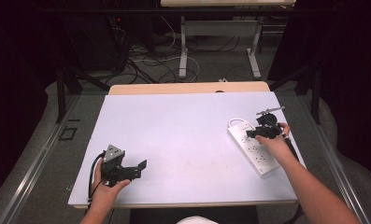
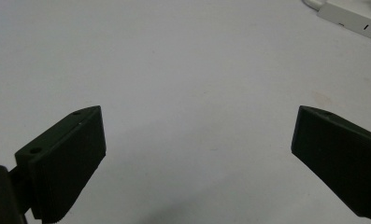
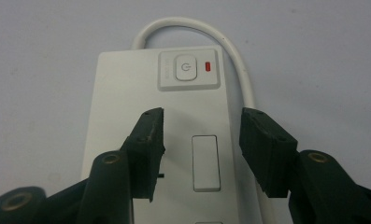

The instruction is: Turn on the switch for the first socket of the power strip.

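The white table (image 1: 183, 135) is evenly lit from above while the room around it sinks into darkness. Both gripper views are soft, slightly grainy, and the near black jaws blur, with faint shadows beneath.

A white-topped table (image 1: 174, 140) carries a white power strip (image 1: 253, 149) near its right edge, seemingly lying flat.
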